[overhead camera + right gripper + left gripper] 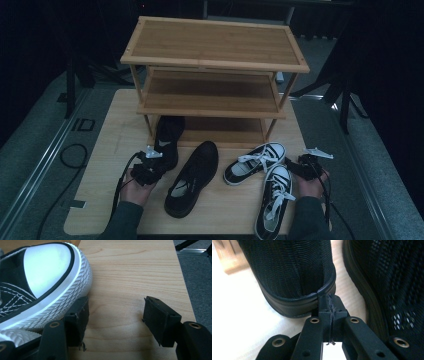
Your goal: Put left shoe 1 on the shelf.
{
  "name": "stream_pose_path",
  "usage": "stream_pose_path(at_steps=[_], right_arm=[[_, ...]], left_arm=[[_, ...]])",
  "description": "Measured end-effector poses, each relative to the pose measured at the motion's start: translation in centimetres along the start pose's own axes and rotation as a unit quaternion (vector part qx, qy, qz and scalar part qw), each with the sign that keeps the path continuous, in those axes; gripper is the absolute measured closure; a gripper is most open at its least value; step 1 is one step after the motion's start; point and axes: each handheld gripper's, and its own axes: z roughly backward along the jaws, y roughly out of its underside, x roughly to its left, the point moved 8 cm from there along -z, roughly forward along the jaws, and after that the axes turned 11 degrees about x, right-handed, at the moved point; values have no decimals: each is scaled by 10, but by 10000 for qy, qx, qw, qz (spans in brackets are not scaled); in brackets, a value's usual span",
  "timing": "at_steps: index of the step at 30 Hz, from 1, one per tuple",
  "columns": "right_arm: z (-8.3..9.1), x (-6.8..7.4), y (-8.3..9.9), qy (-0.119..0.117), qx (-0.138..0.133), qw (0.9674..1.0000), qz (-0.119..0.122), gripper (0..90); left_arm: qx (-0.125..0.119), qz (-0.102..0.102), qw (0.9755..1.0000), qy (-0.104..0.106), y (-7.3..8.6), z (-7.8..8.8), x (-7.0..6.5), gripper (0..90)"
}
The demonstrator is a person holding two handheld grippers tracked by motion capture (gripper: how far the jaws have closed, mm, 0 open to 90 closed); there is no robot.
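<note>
Bamboo shoe rack [215, 55] stood behind; a second black shoe [192, 177] and two white-laced sneakers [255, 162] lay close by. Left gripper [146, 167] had pinched shut on the black sneaker [167, 140]'s heel rim, toe pointing into the rack's bottom shelf. Right gripper [305, 165] gaped empty beside a sneaker's toe.
</note>
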Motion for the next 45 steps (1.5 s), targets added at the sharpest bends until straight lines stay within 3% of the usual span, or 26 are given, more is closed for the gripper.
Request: stream_pose_path(at_steps=[7, 12, 19, 24, 45], right_arm=[[0, 0, 0, 0, 0, 10000, -1, 371], [0, 0, 0, -1, 1, 10000, -1, 371], [0, 0, 0, -10, 2, 10000, -16, 370], [0, 1, 0, -21, 3, 10000, -18, 370], [0, 1, 0, -22, 3, 10000, -19, 370]], left_arm=[[-62, -58, 9999, -106, -17, 1, 3, 892], [-225, 120, 9997, -47, -28, 3, 11, 893], [-243, 162, 9994, -190, -45, -4, 18, 892], [-219, 58, 9997, -106, -58, -10, 20, 892], [-185, 233, 9990, -345, -73, -19, 31, 893]])
